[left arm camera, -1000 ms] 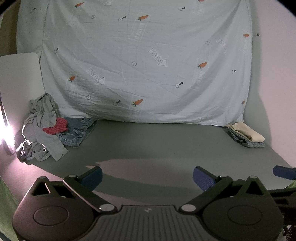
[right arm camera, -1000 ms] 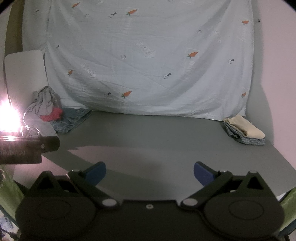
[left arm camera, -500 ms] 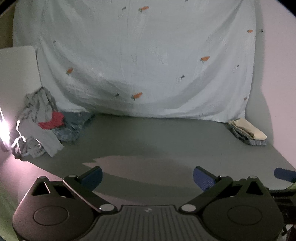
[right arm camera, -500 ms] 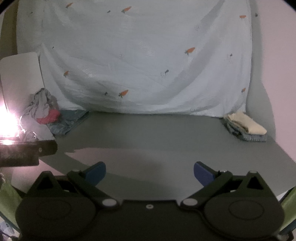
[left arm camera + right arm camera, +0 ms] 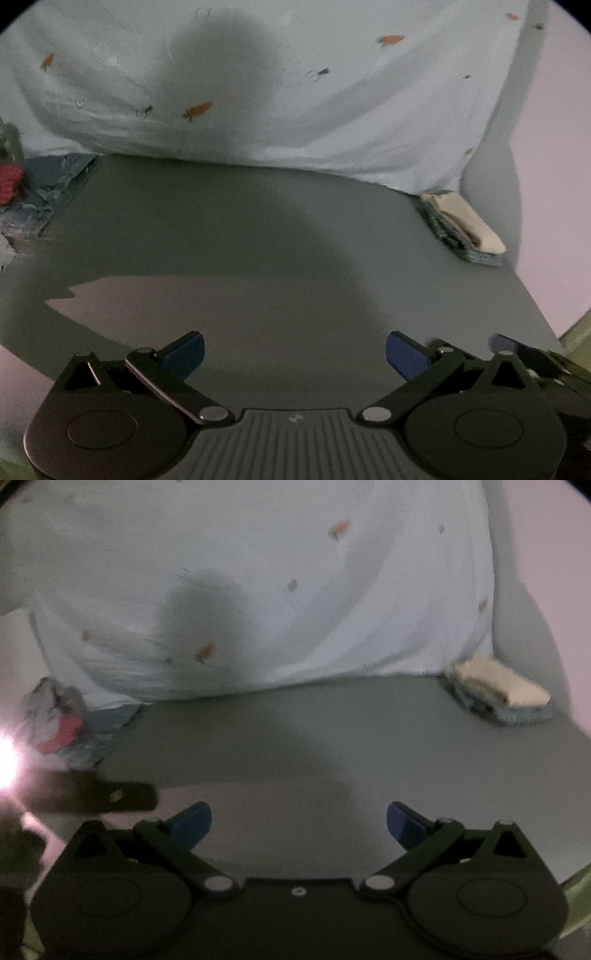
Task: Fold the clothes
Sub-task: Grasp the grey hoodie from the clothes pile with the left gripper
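A heap of unfolded clothes lies at the far left of the grey table [image 5: 258,229]: a grey garment [image 5: 48,709], a red piece [image 5: 61,734] and denim [image 5: 40,199]. A stack of folded clothes with a cream piece on top [image 5: 465,225] sits at the far right, and it also shows in the right wrist view [image 5: 498,686]. My left gripper [image 5: 294,356] is open and empty above the near table edge. My right gripper [image 5: 298,825] is open and empty too. One of its fingertips [image 5: 502,343] shows at the right of the left wrist view.
A pale blue sheet with carrot prints [image 5: 295,92] hangs behind the table. A dark shadow falls across the sheet and the table's middle. A bright light [image 5: 5,760] glares at the left edge. The table's right edge [image 5: 546,317] runs close to the grippers.
Both grippers have moved forward and tipped down, so the table fills more of both views. A dark shadow has spread over the sheet and table. The jaws stay open.
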Demonstrator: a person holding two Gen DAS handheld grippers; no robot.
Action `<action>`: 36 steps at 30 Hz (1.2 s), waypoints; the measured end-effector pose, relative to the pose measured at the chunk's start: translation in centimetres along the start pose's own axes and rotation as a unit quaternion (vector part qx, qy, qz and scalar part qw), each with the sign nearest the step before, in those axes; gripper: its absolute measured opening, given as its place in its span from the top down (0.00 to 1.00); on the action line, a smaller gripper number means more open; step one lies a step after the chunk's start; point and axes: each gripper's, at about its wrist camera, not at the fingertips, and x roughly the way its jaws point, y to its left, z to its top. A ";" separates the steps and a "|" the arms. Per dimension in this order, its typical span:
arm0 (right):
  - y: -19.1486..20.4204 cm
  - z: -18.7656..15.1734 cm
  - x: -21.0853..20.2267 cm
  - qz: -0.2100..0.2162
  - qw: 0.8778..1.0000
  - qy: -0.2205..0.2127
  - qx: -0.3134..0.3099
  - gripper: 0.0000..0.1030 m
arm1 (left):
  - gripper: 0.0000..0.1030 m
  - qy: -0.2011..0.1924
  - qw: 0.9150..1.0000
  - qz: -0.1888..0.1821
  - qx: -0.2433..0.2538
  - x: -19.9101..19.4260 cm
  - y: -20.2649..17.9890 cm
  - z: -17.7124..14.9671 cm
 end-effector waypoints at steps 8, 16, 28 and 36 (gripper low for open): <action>2.0 4.6 11.6 0.066 0.993 -0.007 -0.098 0.16 | 0.02 0.004 0.994 0.080 -0.070 4.9 6.3 4.6; 9.4 8.3 17.1 0.106 0.983 0.014 -0.151 0.25 | 0.07 -0.050 0.979 0.180 -0.081 2.9 16.4 10.4; 25.0 8.7 25.5 0.066 0.987 0.088 -0.120 0.31 | 0.16 -0.150 0.912 0.378 -0.044 6.4 40.8 22.1; 32.5 9.9 30.7 0.050 0.975 0.122 -0.177 0.31 | 0.08 -0.112 0.895 0.418 -0.104 14.9 54.6 27.3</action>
